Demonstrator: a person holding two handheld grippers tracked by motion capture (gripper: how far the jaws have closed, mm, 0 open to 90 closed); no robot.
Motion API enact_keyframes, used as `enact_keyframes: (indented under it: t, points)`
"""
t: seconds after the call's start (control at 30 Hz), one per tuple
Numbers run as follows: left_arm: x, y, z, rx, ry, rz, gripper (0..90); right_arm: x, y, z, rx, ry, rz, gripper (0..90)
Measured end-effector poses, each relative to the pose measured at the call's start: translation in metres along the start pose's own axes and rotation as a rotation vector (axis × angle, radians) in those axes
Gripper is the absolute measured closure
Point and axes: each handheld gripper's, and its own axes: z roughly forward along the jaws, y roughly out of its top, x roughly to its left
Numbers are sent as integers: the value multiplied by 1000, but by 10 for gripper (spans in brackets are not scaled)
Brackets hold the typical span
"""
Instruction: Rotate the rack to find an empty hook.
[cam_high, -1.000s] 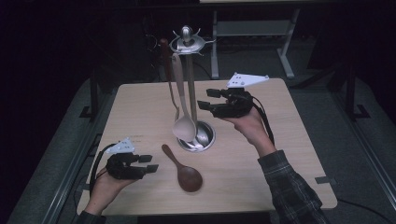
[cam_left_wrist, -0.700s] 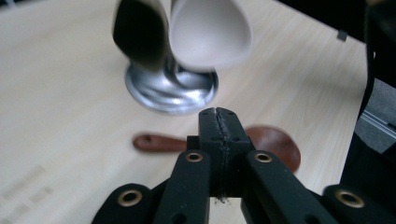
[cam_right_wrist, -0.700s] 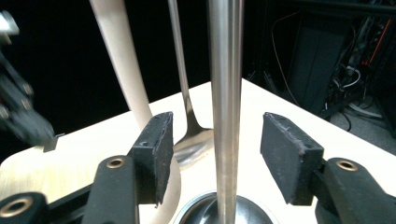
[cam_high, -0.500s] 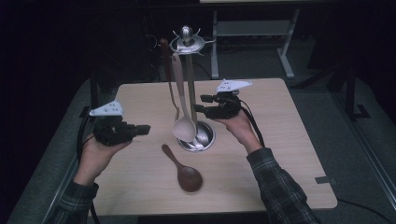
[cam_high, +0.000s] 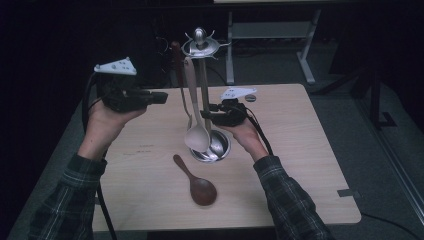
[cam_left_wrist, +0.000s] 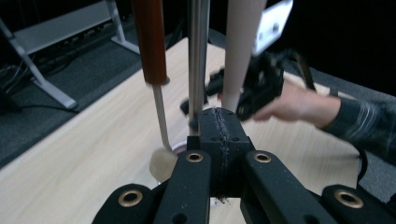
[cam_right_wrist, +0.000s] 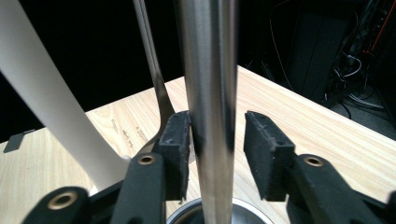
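A metal utensil stand (cam_high: 202, 90) rises from a round base (cam_high: 220, 150) at the table's middle. A pale spoon (cam_high: 196, 136) and a brown-handled utensil (cam_high: 176, 60) hang from it. On the table in front lies a dark wooden spoon (cam_high: 197, 184). My right gripper (cam_high: 205, 116) is astride the pole (cam_right_wrist: 208, 93). Its jaws have just been closing; one pad (cam_right_wrist: 180, 140) touches the pole, while a gap remains at the other. My left gripper (cam_high: 161, 97) is held high, left of the stand, shut on nothing (cam_left_wrist: 218, 114). It points at the pole (cam_left_wrist: 198, 60) and brown handle (cam_left_wrist: 149, 42).
The light wooden table (cam_high: 310, 150) ends close behind the stand and near the person's sleeves in front. A small round object (cam_high: 250, 98) lies behind the right gripper. A metal table frame (cam_high: 270, 35) stands beyond, over dark floor.
The left gripper rose from the table's front left up to the stand's upper part, and its jaws closed. The right gripper moved left and down until the pole stood between its jaws.
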Motion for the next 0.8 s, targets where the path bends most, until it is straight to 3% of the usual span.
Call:
enact_keyframes:
  t: [0.13,0.43,0.57,0.8]
  points:
    - [3,21,-3,-22,0,15,900,2,1,6,10,2,-4,686]
    - [6,63,-10,-46,24,52,900,3,2,8,23,-3,-28,703]
    - [7,77,-7,-48,34,63,900,2,2,8,24,-1,-30,704]
    - [14,87,6,-30,58,58,900,3,2,8,24,-3,-36,708]
